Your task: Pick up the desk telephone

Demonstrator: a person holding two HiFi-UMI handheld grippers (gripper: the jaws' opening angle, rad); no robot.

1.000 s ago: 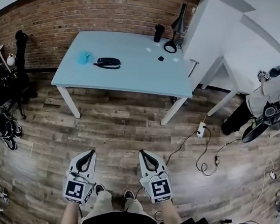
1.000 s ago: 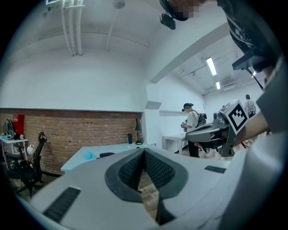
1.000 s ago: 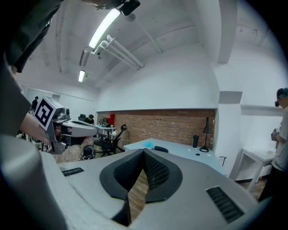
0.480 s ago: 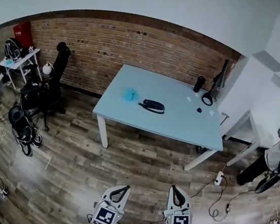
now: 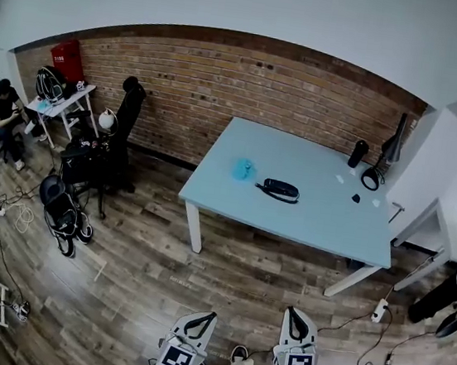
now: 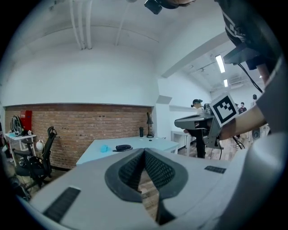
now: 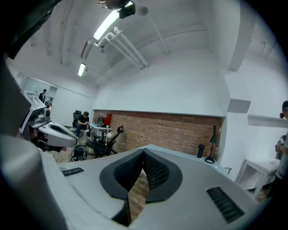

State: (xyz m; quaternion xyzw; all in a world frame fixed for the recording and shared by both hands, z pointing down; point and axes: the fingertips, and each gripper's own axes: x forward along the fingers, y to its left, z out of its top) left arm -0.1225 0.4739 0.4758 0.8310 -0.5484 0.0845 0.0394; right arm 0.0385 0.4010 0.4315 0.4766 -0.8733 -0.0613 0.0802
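We record, first, a wooden plank floor (image 5: 142, 266) and a red brick wall (image 5: 224, 85) behind it. Item: one pale blue table (image 5: 315, 222) on white legs, standing before the wall. Item: a black office chair (image 5: 124, 122) to the table's left, beside a small white side table (image 5: 64, 102) at which a person (image 5: 4, 110) sits. Item: a dark bag (image 5: 61, 214) on the floor in front of the chair. Item: the left gripper (image 5: 207, 316), held low at the near edge of the head view; we note its jaws brought together at the tips with nothing between them. Item: the right gripper (image 5: 293, 312), just beside it, jaws likewise closed tip to tip and empty. Item: a black desk lamp (image 5: 387, 152) at the table's far right corner. Item: the desk telephone (image 5: 281, 190), black, lying flat near the middle of the tabletop, well apart from both grippers. Item: a dark cylindrical cup (image 5: 358, 153) near the lamp. Item: a small blue object (image 5: 242, 168) just left of the telephone; we cannot tell what it is. Item: a white power strip (image 5: 379, 310) on the floor near the table's right front leg.
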